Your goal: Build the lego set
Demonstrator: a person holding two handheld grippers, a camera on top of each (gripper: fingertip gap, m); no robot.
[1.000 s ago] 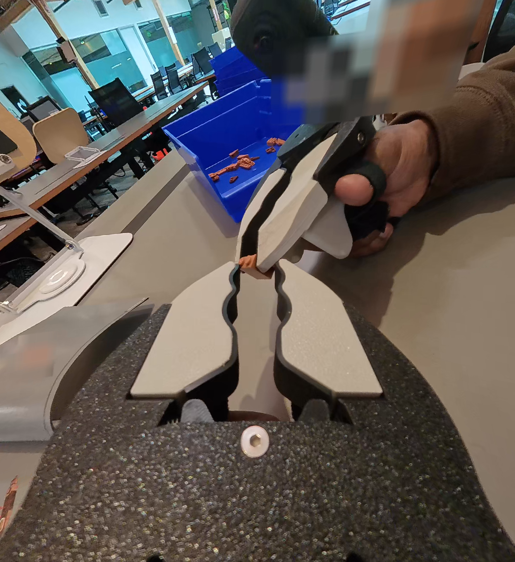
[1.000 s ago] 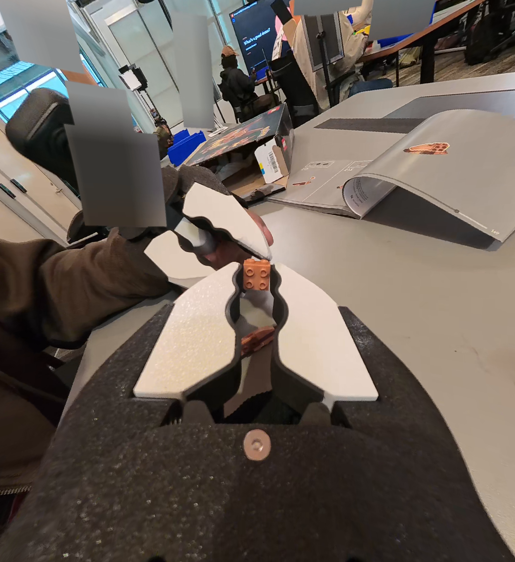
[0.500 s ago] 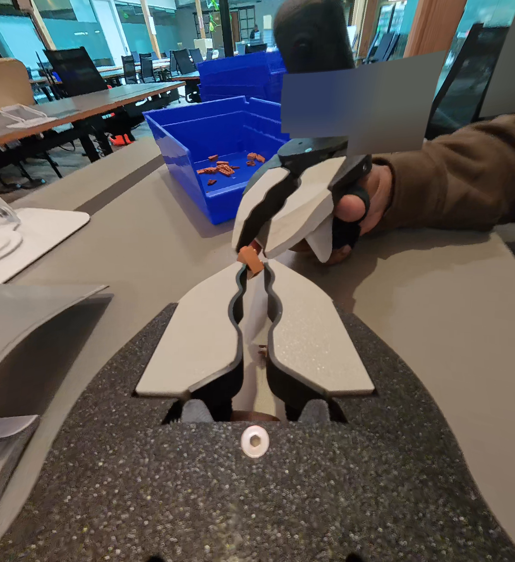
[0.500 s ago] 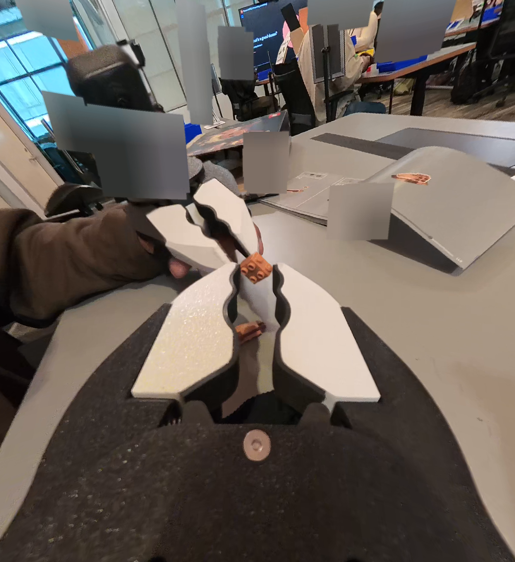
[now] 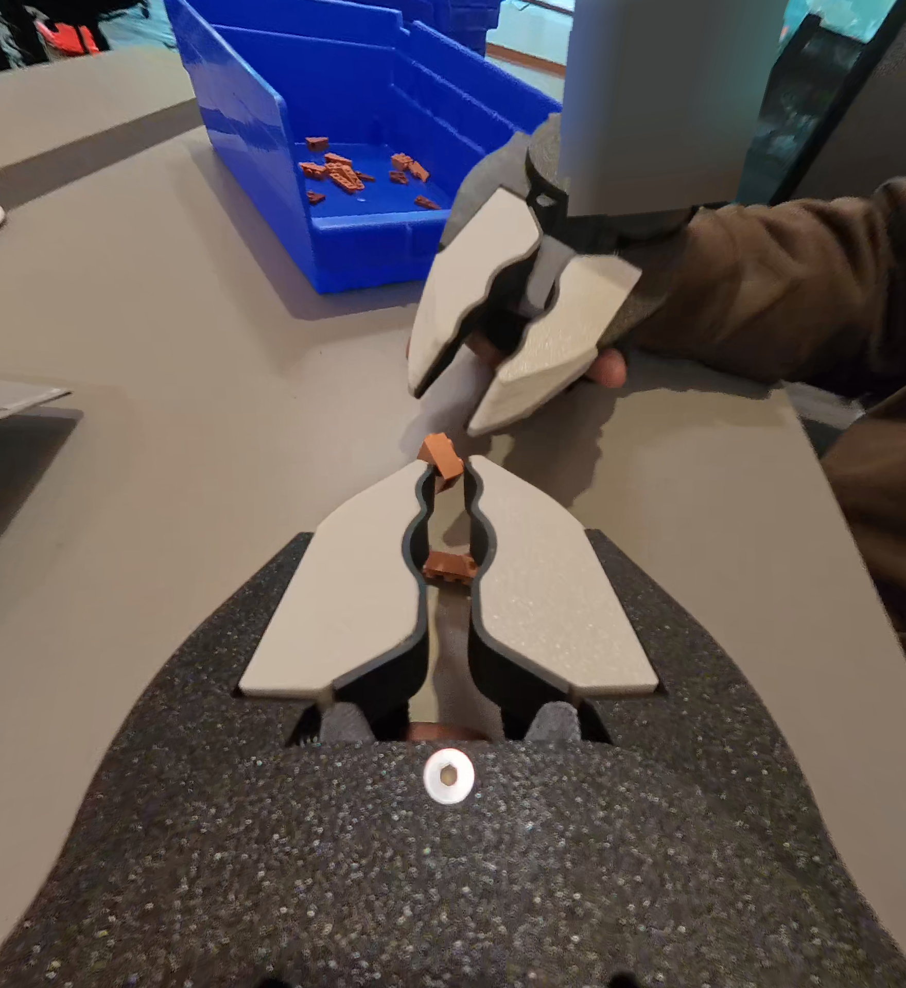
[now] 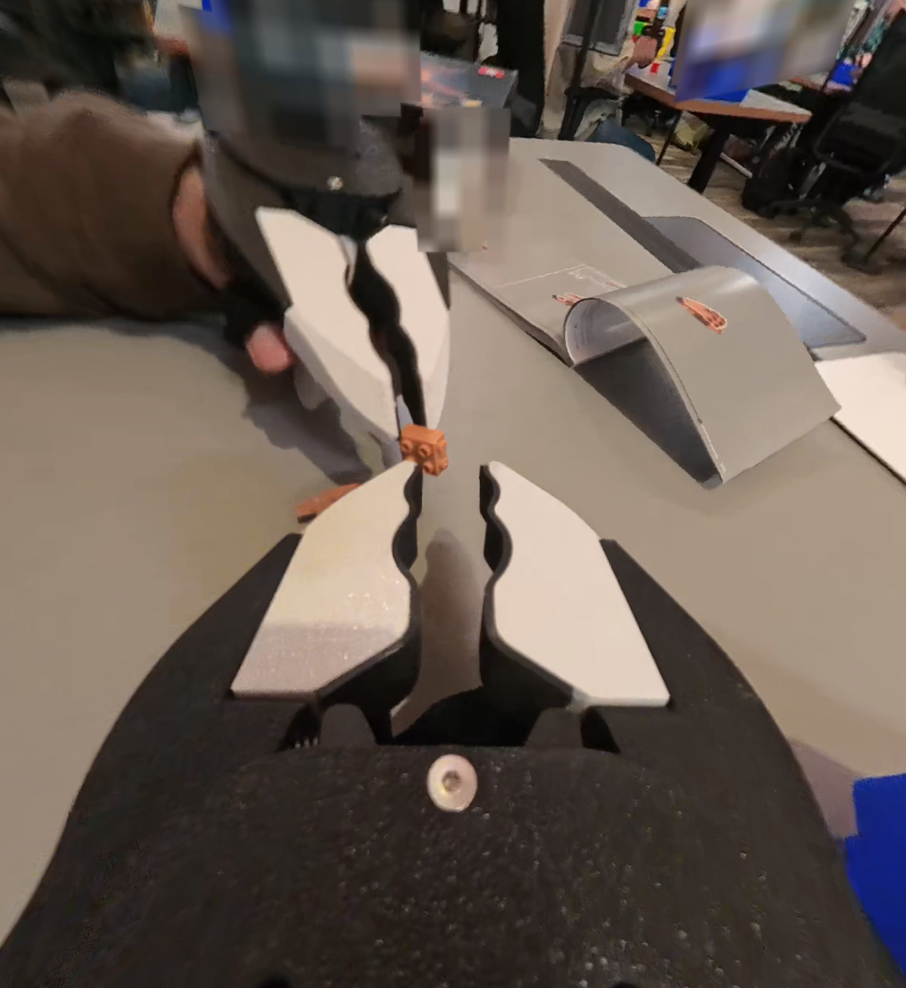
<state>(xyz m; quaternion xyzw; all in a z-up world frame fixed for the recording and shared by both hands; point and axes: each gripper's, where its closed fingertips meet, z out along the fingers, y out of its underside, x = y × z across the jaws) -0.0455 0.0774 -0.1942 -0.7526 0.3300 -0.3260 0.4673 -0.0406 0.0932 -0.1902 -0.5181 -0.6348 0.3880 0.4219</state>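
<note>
Table: grey top [image 5: 183, 342], matte, wide.
Far desk: wood-topped [image 6: 729, 104], dark legs.
Chair: black office chair [image 6: 878, 123] beside it.
Floor: wood-look planks [image 6: 734, 184].

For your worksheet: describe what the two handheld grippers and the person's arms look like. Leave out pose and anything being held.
Each gripper, left and right, has two pale grey, flat fingers with wavy black inner edges, set in a speckled black foam-like body with one silver screw. Both arms wear brown sleeves. No cables show.
</note>
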